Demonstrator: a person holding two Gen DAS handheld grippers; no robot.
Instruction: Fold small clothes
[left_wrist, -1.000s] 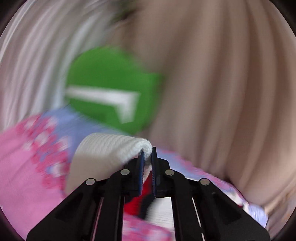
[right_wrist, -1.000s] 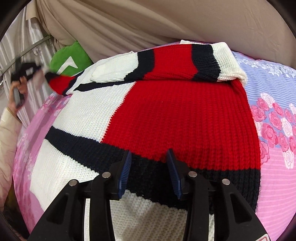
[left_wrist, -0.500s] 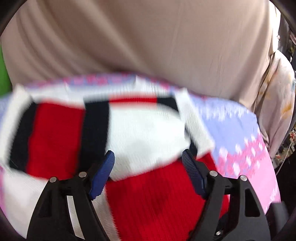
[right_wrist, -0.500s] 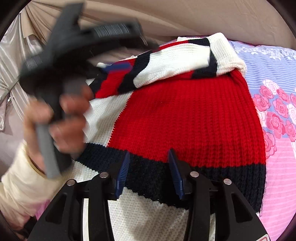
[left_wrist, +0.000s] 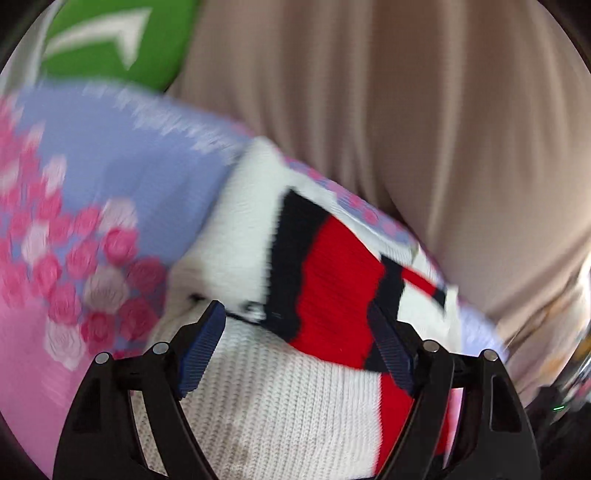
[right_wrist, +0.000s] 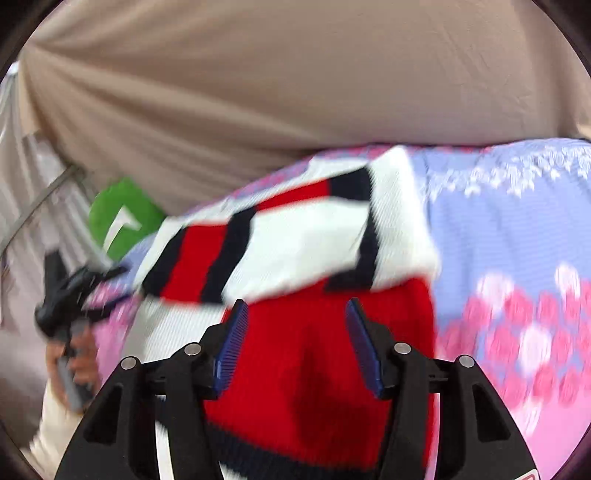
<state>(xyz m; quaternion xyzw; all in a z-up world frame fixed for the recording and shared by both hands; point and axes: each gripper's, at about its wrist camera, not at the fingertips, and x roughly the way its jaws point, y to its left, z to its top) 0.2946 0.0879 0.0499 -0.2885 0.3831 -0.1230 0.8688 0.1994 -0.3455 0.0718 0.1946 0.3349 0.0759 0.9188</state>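
A knitted sweater (right_wrist: 317, 354) in red, white and navy blocks lies flat on a pink and lilac flowered bedspread (right_wrist: 517, 266). Both sleeves (right_wrist: 295, 243) lie folded across its top. It also shows in the left wrist view (left_wrist: 280, 391), with a striped sleeve (left_wrist: 325, 280) lying over the white body. My left gripper (left_wrist: 295, 354) is open and empty just above the white part. It also shows at the left of the right wrist view (right_wrist: 70, 295), held by a hand. My right gripper (right_wrist: 295, 343) is open and empty above the red part.
A beige curtain (right_wrist: 295, 92) hangs behind the bed. A green cushion (left_wrist: 110, 40) with a white mark sits at the bed's far corner and also shows in the right wrist view (right_wrist: 122, 218). A metal rail (right_wrist: 40, 199) stands at the left.
My left gripper let go of the sleeve, which now lies across the sweater, and drew back to the left. My right gripper opened wider and moved forward over the sweater.
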